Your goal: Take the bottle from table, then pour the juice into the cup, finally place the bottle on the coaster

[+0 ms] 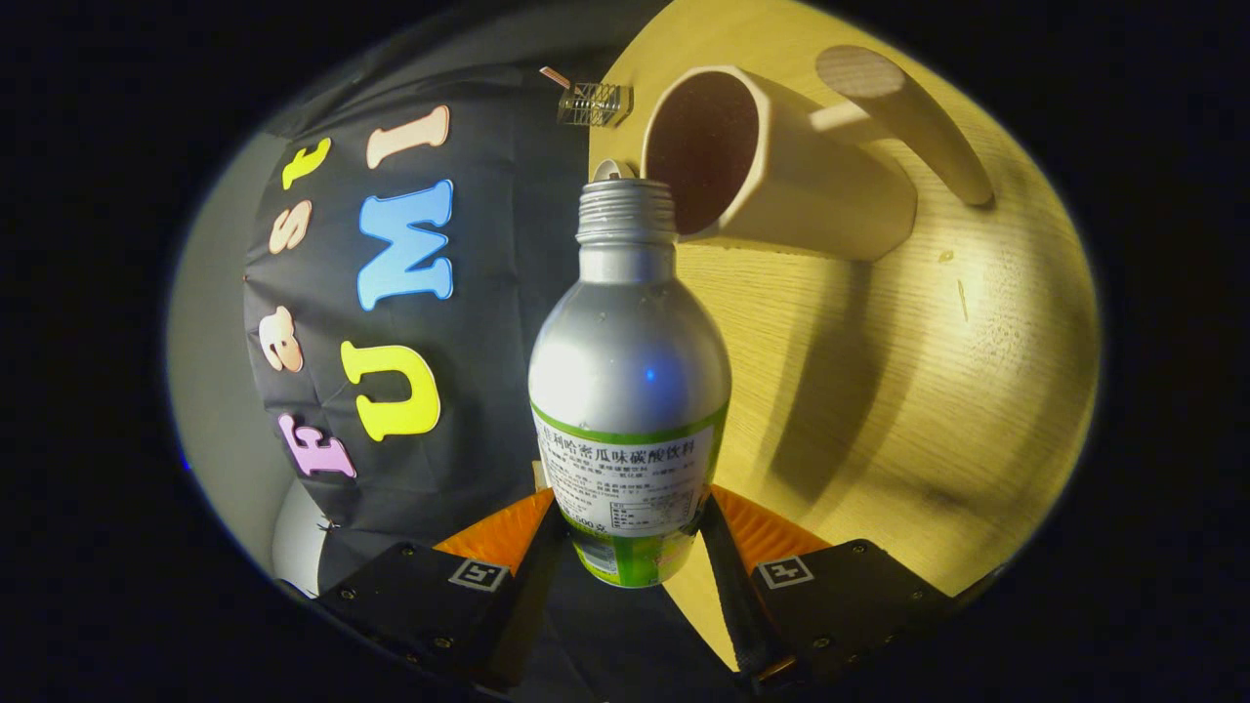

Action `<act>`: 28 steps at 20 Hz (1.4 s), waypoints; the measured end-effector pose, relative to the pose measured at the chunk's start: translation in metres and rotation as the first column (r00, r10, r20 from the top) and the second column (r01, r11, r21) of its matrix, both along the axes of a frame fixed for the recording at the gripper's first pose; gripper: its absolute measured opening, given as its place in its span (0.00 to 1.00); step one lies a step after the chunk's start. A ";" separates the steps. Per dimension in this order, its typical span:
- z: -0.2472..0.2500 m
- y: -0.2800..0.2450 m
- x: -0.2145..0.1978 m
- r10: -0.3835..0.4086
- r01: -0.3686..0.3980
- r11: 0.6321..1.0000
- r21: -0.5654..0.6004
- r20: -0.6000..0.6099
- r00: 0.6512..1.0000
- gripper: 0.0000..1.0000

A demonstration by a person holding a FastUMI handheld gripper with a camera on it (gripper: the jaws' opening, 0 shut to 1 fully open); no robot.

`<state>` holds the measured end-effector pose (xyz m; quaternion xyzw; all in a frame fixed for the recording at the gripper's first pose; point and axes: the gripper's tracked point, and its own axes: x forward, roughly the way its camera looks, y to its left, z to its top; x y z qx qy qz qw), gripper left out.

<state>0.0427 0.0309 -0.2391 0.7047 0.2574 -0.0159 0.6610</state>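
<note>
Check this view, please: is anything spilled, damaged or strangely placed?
Nothing stands out. The gripper holds the bottle tipped, its open mouth at the cup, as pouring needs. No spill shows on the table.

We see the gripper (630, 532) clamping the bottle (630, 381); its neck touches the cup (781, 171), with bare table (928, 391) beside.

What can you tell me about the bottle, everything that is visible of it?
The bottle looks like silver metal, with a rounded shoulder, a narrow threaded neck and no cap on it. A white printed label with a green border wraps its lower body, and the base is green. The gripper is shut on it, one finger on each side of the label. The view is rolled, so the bottle is tipped, its open mouth at the rim of the beige cup on the wooden table. No liquid can be seen flowing.
</note>
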 end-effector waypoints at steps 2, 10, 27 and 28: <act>0.001 0.000 0.003 -0.007 0.007 1.000 0.023 -0.008 1.000 0.78; 0.011 0.002 0.010 -0.023 0.027 0.992 0.123 -0.029 0.999 0.78; 0.020 -0.004 0.012 -0.029 0.046 0.970 0.240 -0.071 0.997 0.78; 0.021 -0.004 0.012 -0.029 0.046 0.969 0.244 -0.073 0.997 0.78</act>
